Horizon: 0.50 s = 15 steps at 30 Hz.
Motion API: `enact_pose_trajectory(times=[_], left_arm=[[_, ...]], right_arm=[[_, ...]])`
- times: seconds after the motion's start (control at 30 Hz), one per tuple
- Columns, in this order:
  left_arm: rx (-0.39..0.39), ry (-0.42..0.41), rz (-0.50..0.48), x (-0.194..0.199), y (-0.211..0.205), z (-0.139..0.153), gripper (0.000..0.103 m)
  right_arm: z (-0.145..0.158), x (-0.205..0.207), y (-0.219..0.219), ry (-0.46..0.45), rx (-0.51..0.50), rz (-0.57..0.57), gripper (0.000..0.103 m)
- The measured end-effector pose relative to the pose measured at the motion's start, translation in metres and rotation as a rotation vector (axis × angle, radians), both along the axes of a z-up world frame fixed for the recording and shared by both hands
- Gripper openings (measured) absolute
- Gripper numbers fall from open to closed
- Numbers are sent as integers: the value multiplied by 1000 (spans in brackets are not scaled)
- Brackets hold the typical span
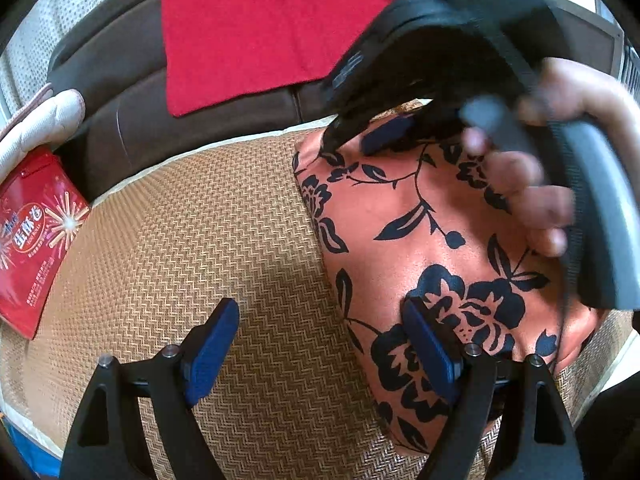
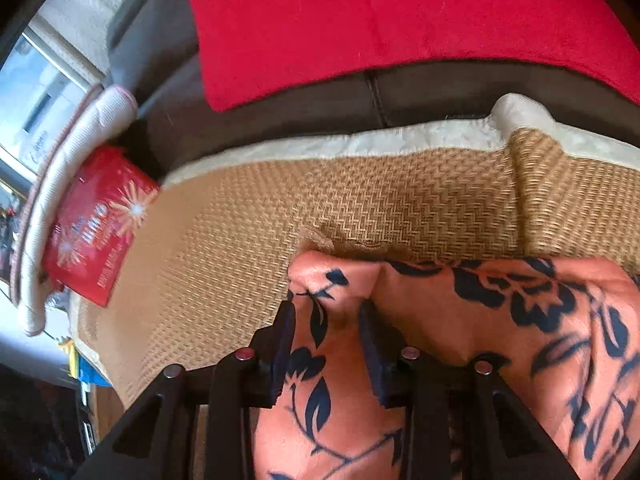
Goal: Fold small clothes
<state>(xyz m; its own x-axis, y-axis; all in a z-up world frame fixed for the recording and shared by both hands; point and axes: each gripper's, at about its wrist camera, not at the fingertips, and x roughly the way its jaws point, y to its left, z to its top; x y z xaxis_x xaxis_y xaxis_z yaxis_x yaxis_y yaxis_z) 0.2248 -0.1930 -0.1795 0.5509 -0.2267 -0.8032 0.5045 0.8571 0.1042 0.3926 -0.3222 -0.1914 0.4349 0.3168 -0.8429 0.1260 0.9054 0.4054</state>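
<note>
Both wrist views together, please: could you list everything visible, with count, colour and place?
Floral garment: one, salmon with dark blue flowers, on the mat, right side.
Woven mat: one, tan with cream border, under the garment.
Red cloth: one, red, on the brown sofa back.
Sofa: one, brown, behind the mat.
Snack pouch: one, red, at the mat's left edge.
Quilted pad: one, off-white, above the pouch.
Left gripper: one, black with blue pads, open over the garment's edge.
Right gripper: one, black, gripping a garment fold.
Hand: one, holding the right gripper.
</note>
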Motion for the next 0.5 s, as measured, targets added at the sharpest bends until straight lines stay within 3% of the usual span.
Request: enact_pose_trajectory(times=[0.13, 0.3, 0.4, 0.47, 0.5], left_arm=[[-1, -4, 8, 1, 5, 1, 84], [1, -9, 26, 0, 5, 2, 84], [18, -19, 28, -3, 0, 0, 84], [26, -30, 22, -5, -6, 0, 84], [35, -36, 23, -2, -5, -3, 84]], right_arm=[[29, -37, -21, -95, -73, -31, 37], [57, -82, -56, -144, -220, -94, 37], [41, -89, -77, -73, -274, -152, 37], [12, -85, -95, 20, -208, -177, 37], [9, -88, -99, 3, -173, -192, 37]])
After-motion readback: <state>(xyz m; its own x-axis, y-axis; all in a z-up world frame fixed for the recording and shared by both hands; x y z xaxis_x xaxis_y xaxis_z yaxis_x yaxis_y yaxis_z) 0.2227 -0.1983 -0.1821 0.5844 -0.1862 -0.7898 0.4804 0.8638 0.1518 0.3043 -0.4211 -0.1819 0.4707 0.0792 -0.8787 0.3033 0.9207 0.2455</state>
